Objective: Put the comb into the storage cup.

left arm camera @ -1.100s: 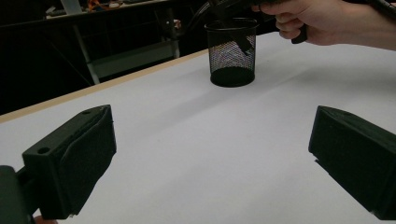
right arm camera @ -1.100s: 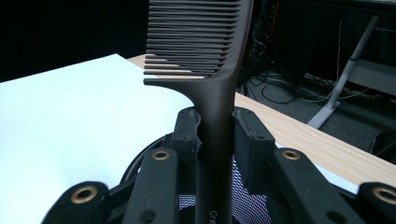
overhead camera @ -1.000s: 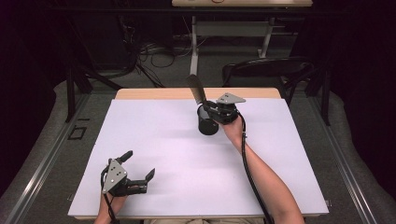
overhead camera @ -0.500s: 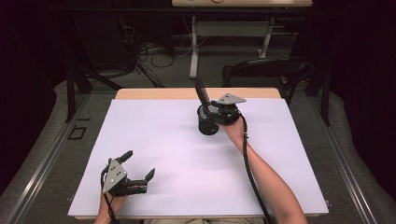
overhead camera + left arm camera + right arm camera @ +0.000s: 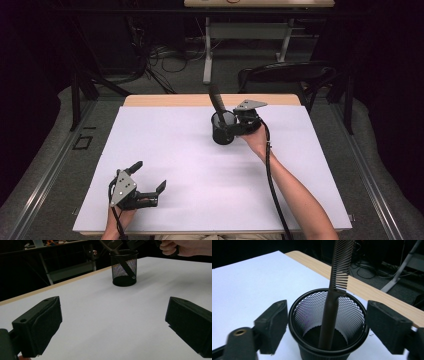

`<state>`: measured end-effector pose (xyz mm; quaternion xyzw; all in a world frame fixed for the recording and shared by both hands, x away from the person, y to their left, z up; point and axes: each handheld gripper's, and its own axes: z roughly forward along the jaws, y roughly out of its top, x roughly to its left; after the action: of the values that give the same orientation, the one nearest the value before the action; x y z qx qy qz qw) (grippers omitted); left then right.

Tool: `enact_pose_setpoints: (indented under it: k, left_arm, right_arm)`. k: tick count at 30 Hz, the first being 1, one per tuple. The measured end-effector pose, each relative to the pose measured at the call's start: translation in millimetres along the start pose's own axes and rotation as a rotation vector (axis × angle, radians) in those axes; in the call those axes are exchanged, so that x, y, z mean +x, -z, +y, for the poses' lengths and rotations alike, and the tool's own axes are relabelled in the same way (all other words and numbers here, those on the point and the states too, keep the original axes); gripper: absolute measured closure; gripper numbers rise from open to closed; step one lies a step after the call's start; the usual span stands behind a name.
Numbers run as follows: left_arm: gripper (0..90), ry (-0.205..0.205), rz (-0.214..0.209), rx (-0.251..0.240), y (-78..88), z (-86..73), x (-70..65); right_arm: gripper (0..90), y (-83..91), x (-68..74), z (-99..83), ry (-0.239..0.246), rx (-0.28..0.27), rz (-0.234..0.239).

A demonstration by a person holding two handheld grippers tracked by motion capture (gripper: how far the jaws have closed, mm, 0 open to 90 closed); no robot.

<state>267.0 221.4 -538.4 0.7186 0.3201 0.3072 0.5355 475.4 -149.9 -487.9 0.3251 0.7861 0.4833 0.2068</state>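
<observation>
Comb (image 5: pixel 338 272) stands handle-down in the mesh cup (image 5: pixel 312 312) on the surface (image 5: pixel 175 165); my right claw (image 5: pixel 327 326), jaws just opening, straddles the cup, gripping nothing. Next I'd back away cleanly.

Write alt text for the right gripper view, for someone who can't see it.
A black comb stands handle-down, leaning in a black wire-mesh cup on a white table. The right gripper has just been opening; its black fingers flank the cup's rim without pressing it.
</observation>
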Motion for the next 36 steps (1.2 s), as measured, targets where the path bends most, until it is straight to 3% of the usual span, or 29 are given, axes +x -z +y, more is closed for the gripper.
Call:
enact_pose_setpoints:
  k: [19, 36]
  left_arm:
    - [0.8, 0.002, -0.004, 0.012, -3.0, -0.8, -2.3]
    - [0.8, 0.002, -0.006, 0.01, -1.6, -1.7, -1.4]
  right_arm:
    - [3.7, 28.4, -0.9, -3.2, -0.002, 0.078, 0.075]
    - [0.0, 59.9, 6.3, -21.4, 0.01, 0.153, 0.087]
